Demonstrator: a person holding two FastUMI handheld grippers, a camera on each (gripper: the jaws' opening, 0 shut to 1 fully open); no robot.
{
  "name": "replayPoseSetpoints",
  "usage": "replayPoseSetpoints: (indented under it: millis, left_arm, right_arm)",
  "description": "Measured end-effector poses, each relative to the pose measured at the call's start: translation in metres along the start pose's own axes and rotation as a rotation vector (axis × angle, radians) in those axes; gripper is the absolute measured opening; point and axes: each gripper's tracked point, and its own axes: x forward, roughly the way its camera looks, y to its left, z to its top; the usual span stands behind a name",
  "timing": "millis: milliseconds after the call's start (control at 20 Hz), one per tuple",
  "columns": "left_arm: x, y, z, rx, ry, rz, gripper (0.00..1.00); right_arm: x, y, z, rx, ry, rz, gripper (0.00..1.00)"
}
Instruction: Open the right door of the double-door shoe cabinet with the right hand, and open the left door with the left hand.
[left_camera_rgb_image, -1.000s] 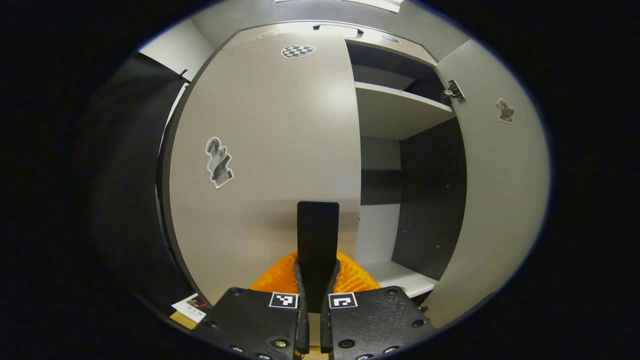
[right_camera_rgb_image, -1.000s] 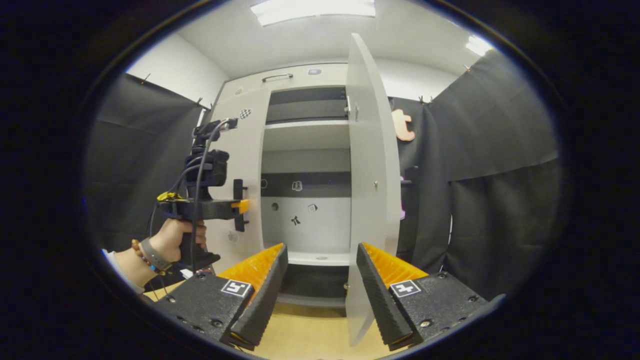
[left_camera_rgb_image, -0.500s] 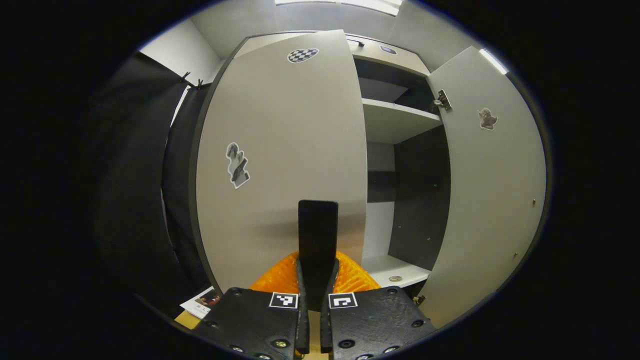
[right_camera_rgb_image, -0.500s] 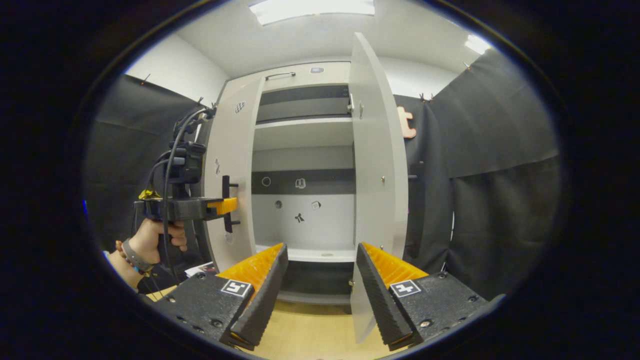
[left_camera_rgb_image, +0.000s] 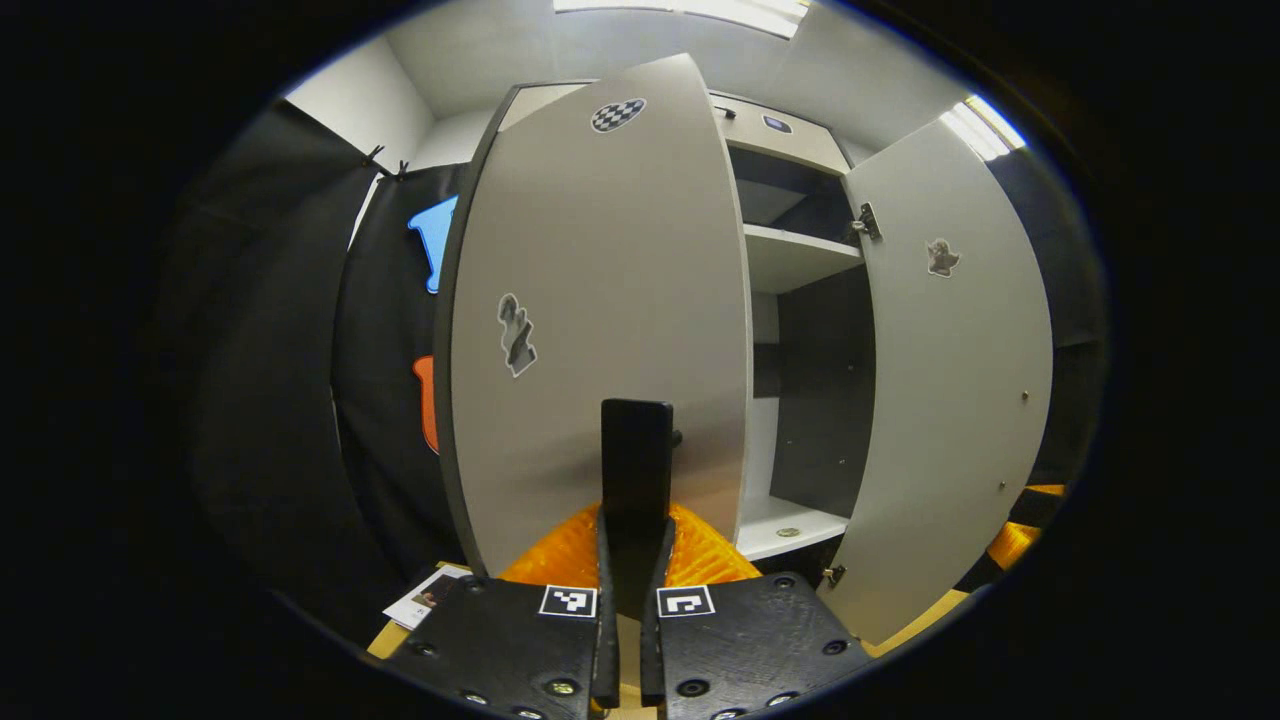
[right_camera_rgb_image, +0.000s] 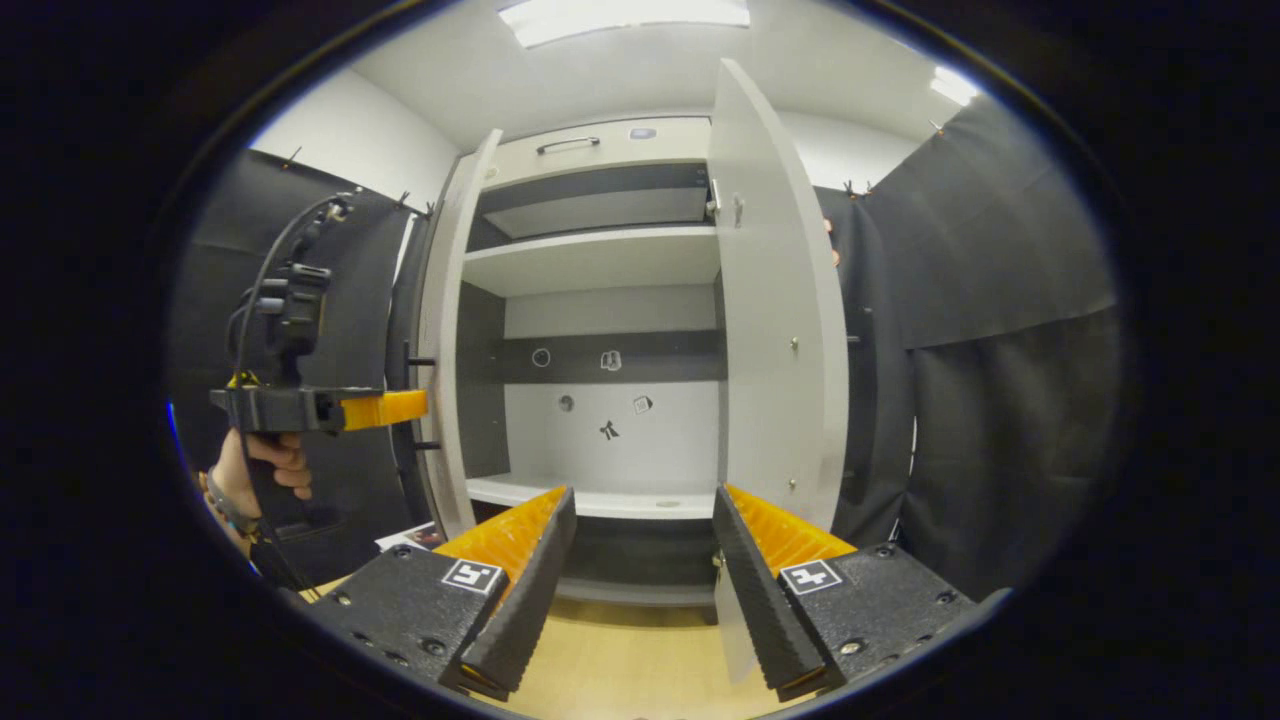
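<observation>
The grey left door (left_camera_rgb_image: 600, 300) of the shoe cabinet stands swung out toward me. Its black handle (left_camera_rgb_image: 636, 450) runs up between the fingers of my left gripper (left_camera_rgb_image: 634, 525), which is shut on it. The right door (left_camera_rgb_image: 950, 380) stands wide open at the right. In the right gripper view the left door (right_camera_rgb_image: 445, 340) shows nearly edge-on, with the left gripper (right_camera_rgb_image: 415, 406) at its handle (right_camera_rgb_image: 410, 395), held by a hand (right_camera_rgb_image: 265, 465). My right gripper (right_camera_rgb_image: 640, 560) is open and holds nothing, a little back from the right door (right_camera_rgb_image: 780, 320).
Inside the cabinet are a white upper shelf (right_camera_rgb_image: 600, 260), a bottom board (right_camera_rgb_image: 600, 500) and small stickers on the back wall. Black cloth hangs on both sides. A printed card (left_camera_rgb_image: 430, 595) lies on the wooden floor (right_camera_rgb_image: 620, 660) by the left door.
The left door has swung further open with my left gripper shut on its handle, baring more of the inside. The right gripper has stayed open and nearly still.
</observation>
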Motion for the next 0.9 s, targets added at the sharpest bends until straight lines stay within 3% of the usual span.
replayPoseSetpoints:
  millis: [500,900]
  left_arm:
    - [-0.046,0.060,0.000,0.033,-0.005,0.081,0.07]
    - [-0.063,0.105,-0.016,-0.003,0.037,0.161,0.06]
  right_arm:
    - [0.012,0.003,-0.002,-0.001,-0.007,-0.013,0.87]
    - [0.018,0.017,0.001,0.002,-0.015,0.013,0.87]
